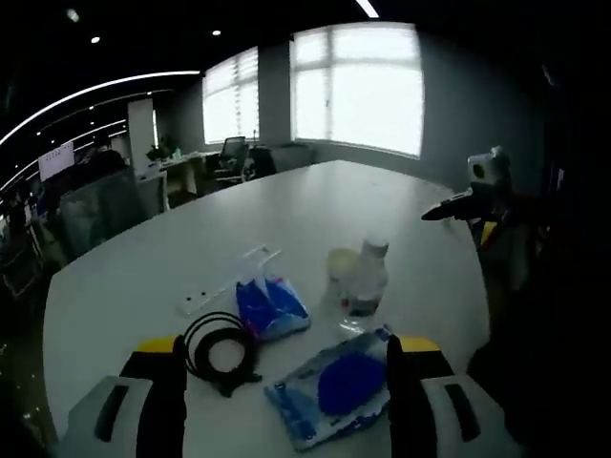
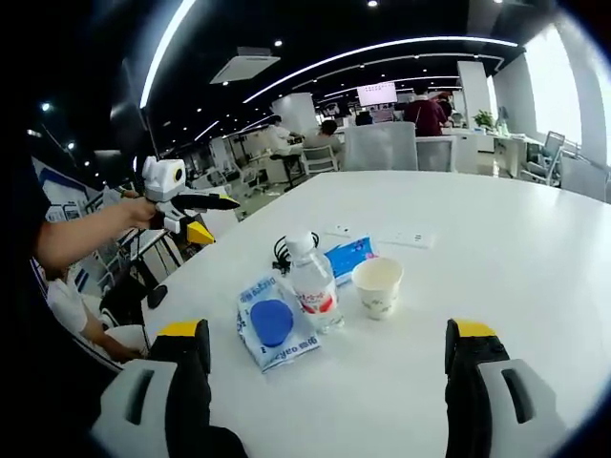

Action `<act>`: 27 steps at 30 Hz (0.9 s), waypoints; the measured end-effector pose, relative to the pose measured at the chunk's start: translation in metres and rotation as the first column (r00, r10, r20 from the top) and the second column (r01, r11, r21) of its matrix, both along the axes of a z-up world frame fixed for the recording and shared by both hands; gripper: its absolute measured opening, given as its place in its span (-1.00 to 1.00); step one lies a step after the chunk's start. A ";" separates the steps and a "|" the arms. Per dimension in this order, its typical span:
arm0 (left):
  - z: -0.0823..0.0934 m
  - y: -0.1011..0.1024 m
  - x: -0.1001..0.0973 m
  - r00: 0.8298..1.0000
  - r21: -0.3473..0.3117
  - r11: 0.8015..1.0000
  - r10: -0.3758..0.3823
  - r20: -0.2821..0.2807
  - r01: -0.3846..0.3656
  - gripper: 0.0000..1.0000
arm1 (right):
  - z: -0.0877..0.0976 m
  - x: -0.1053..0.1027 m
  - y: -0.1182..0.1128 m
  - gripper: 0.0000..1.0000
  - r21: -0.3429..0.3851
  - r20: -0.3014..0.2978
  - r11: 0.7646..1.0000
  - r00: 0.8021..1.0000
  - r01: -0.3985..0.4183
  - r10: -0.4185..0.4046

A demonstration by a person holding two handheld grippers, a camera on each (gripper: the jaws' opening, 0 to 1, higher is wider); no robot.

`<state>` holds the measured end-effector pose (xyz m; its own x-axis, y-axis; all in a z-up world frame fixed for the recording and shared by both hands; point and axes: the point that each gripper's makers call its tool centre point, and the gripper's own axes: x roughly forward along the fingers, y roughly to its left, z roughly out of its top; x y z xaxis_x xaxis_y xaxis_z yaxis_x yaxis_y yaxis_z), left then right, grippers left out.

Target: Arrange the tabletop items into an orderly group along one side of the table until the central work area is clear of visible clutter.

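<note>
Bottle [image 1: 366,279], cup [image 1: 342,264], cable [image 1: 221,349] (coiled) on table [image 1: 315,205].

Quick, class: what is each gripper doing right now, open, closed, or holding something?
Left gripper: open, holding nothing, above the table.
Right gripper: open, holding nothing.

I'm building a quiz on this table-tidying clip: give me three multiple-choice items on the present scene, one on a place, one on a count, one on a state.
1. What stands right beside the water bottle?
A. paper cup
B. laptop
C. stapler

2. How many blue packets lie on the table?
A. none
B. two
C. five

3. How are the right tool's jaws?
A. shut on the bottle
B. shut on the cable
C. open, holding nothing

Answers:
1. A, the paper cup stands next to it.
2. B, a near blue packet and a far blue packet.
3. C, the jaws stand wide apart over bare table.
</note>
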<state>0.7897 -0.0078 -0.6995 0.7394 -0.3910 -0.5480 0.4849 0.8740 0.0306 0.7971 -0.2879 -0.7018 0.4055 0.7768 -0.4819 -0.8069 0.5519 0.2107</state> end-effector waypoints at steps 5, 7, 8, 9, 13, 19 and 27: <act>-0.012 -0.007 0.007 0.993 0.031 0.994 -0.108 -0.038 0.109 0.62 | -0.001 -0.002 -0.003 0.99 -0.008 -0.003 1.000 1.000 0.012 -0.012; -0.015 -0.013 0.010 0.990 0.008 0.991 -0.136 -0.043 0.136 0.58 | -0.002 -0.001 -0.005 0.99 -0.011 -0.004 1.000 1.000 0.019 -0.019; -0.018 -0.010 0.013 0.987 0.007 0.988 -0.152 -0.049 0.153 0.55 | -0.004 0.000 -0.006 0.99 -0.017 -0.007 1.000 1.000 0.024 -0.025; -0.020 -0.011 0.014 0.985 0.009 0.986 -0.163 -0.055 0.164 0.53 | -0.004 0.001 -0.006 0.99 -0.019 -0.008 0.999 1.000 0.027 -0.027; -0.027 -0.015 0.016 0.966 0.011 0.969 -0.244 -0.087 0.246 0.48 | -0.002 0.004 -0.006 0.99 -0.010 -0.007 0.999 0.999 0.045 -0.045; -0.042 -0.005 0.028 0.955 0.047 0.959 -0.271 -0.124 0.278 0.36 | -0.003 0.003 -0.004 0.99 -0.021 -0.003 0.999 0.999 0.039 -0.040; -0.070 0.005 0.034 0.926 0.091 0.936 -0.318 -0.205 0.341 0.18 | -0.003 0.005 -0.001 0.99 -0.016 0.002 0.998 0.998 0.064 -0.064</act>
<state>0.8235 -0.0033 -0.7696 0.4618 -0.5162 -0.7213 0.7520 0.6591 0.0097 0.8021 -0.2889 -0.7046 0.4547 0.7418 -0.4930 -0.7703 0.6054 0.2004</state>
